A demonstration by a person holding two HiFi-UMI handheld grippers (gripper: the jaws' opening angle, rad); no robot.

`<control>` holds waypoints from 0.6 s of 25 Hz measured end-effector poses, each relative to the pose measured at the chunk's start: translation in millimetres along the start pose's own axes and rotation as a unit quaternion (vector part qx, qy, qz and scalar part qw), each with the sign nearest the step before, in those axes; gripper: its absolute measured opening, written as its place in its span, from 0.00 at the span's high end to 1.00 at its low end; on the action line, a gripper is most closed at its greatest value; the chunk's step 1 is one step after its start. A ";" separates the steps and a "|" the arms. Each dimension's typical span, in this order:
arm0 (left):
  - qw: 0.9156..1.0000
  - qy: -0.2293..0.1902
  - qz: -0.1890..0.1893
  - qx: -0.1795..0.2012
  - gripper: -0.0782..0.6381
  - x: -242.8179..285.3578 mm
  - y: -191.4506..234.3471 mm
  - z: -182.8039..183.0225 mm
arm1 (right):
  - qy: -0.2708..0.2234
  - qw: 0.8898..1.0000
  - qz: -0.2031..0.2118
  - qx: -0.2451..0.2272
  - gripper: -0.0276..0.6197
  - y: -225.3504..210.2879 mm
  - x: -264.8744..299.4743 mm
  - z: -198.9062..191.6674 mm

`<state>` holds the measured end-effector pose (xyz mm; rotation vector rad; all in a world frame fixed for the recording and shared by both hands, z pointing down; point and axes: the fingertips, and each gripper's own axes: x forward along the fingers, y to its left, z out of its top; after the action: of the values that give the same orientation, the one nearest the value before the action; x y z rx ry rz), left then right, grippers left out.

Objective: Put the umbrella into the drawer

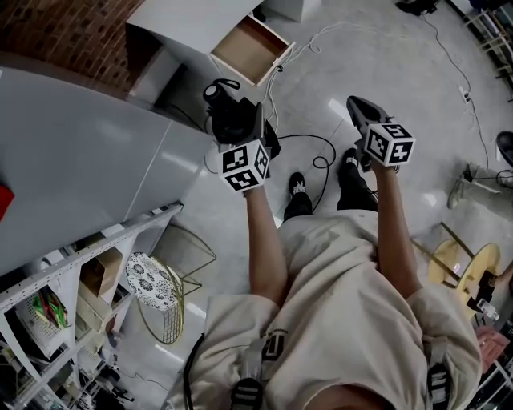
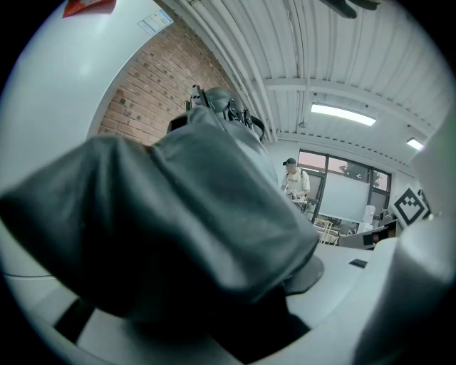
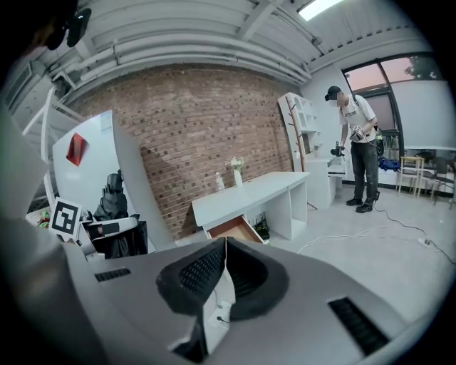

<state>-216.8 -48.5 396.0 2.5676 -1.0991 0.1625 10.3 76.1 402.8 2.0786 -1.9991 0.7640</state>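
Observation:
A folded dark grey umbrella (image 1: 227, 108) is gripped in my left gripper (image 1: 234, 122), held above the floor. In the left gripper view the umbrella (image 2: 192, 214) fills the space between the jaws and hides the fingertips. The open drawer (image 1: 248, 50), wooden brown inside, sticks out of a white desk (image 1: 188, 20) ahead and slightly left of the umbrella. My right gripper (image 1: 362, 112) hovers to the right with its pads pressed together on nothing. From the right gripper (image 3: 222, 267) view the drawer (image 3: 231, 229) lies straight ahead under the desk (image 3: 249, 192).
A large grey panel (image 1: 80, 160) leans at the left, with a metal shelf rack (image 1: 72, 280) and a wire stool (image 1: 172, 288) below it. Cables (image 1: 317, 156) cross the floor near my feet. A round yellow table (image 1: 465, 268) stands at the right. A person (image 3: 356, 142) stands far off.

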 end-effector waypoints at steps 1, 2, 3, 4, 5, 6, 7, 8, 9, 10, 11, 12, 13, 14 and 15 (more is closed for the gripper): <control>1.000 -0.001 -0.001 0.001 0.52 1.5 -1.3 1.1 | -0.005 1.000 0.001 0.001 0.85 -1.5 1.3 2.4; 1.000 -0.002 -0.002 0.003 0.52 3.0 -2.7 3.1 | -0.010 1.000 0.001 0.002 0.85 -2.9 3.1 5.0; 1.000 -0.004 -0.003 0.008 0.52 4.6 -4.1 6.3 | -0.015 1.000 0.001 0.003 0.85 -4.0 5.6 8.0; 1.000 -0.007 -0.005 0.015 0.52 6.1 -5.1 9.9 | -0.019 1.000 0.002 0.001 0.85 -4.5 8.6 11.1; 1.000 -0.009 -0.006 0.021 0.52 7.2 -5.4 13.2 | -0.022 1.000 0.002 -0.002 0.85 -4.1 11.6 14.3; 1.000 -0.010 -0.005 0.026 0.52 7.7 -5.0 15.4 | -0.024 1.000 0.005 -0.005 0.85 -2.9 14.4 17.4; 1.000 -0.011 -0.003 0.029 0.52 8.5 -4.2 17.0 | -0.025 1.000 0.009 -0.008 0.85 -1.7 17.0 21.0; 0.999 -0.011 -0.001 0.030 0.52 10.0 -3.6 18.3 | -0.028 0.999 0.014 -0.010 0.85 -1.0 19.5 25.2; 0.999 -0.010 0.002 0.031 0.52 12.4 -3.4 19.7 | -0.031 0.999 0.019 -0.011 0.85 -1.1 21.8 30.0; 0.999 -0.010 0.004 0.031 0.52 15.1 -3.4 21.2 | -0.033 0.999 0.023 -0.012 0.85 -1.6 24.1 34.9; 0.999 -0.009 0.006 0.031 0.52 18.0 -3.2 22.7 | -0.035 0.999 0.028 -0.013 0.85 -2.3 26.6 39.3; 0.999 -0.009 0.008 0.032 0.52 20.9 -2.9 24.3 | -0.036 0.999 0.032 -0.014 0.85 -3.5 29.5 43.2; 0.999 -0.009 0.011 0.032 0.52 23.7 -2.5 26.2 | -0.037 0.999 0.036 -0.013 0.85 -5.3 32.6 46.6; 0.999 -0.009 0.014 0.032 0.52 26.6 -2.3 28.0 | -0.038 0.998 0.039 -0.011 0.85 -7.8 35.9 49.2; 0.999 -0.010 0.017 0.033 0.52 29.7 -2.4 29.5 | -0.039 0.998 0.042 -0.008 0.85 -10.9 39.4 51.1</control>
<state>-195.3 -77.6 374.9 2.6144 -1.1649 0.1852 32.8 19.1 379.7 2.0579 -2.1392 0.6886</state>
